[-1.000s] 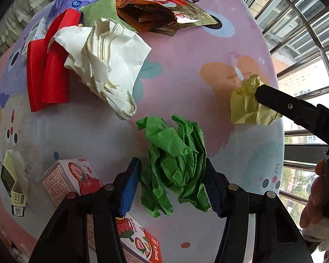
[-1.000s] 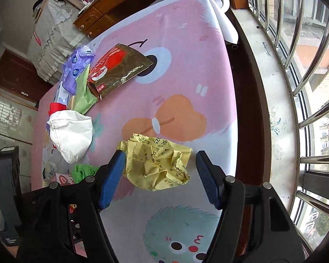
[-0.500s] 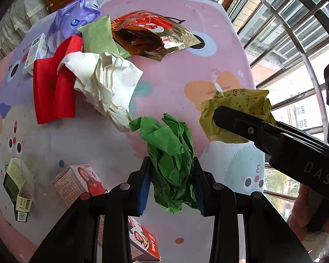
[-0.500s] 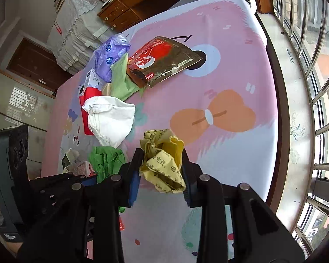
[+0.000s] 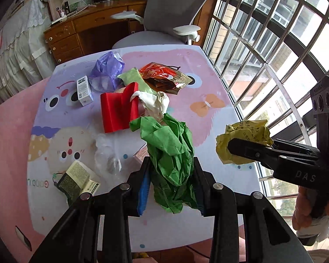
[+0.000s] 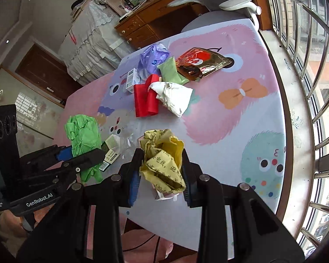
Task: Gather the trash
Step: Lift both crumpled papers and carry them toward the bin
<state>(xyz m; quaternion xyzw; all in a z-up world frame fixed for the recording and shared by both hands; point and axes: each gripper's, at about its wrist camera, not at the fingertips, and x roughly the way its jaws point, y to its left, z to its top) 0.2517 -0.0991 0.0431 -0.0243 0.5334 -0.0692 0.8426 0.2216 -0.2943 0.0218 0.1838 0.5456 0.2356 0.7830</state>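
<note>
green crumpled paper (image 5: 172, 157) pinched tight in left gripper (image 5: 171, 188), lifted above the table (image 5: 208, 131). yellow crumpled paper (image 6: 163, 160) clamped in right gripper (image 6: 161, 175), also raised. on the cloth beyond: red folded sheet (image 5: 118, 111), white wad (image 5: 155, 104), foil packet (image 5: 164, 76), purple bag (image 5: 107, 70), small box (image 5: 83, 89). pinkish carton edge (image 5: 141, 153) behind the green paper, mostly hidden.

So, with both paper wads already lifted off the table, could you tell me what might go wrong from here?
The green paper wad hangs loosely below the left hand-held gripper, so a trailing fold could snag the red packet or slip free. The yellow paper wad in the right hand-held gripper is crushed unevenly and might drop in transit.
</note>
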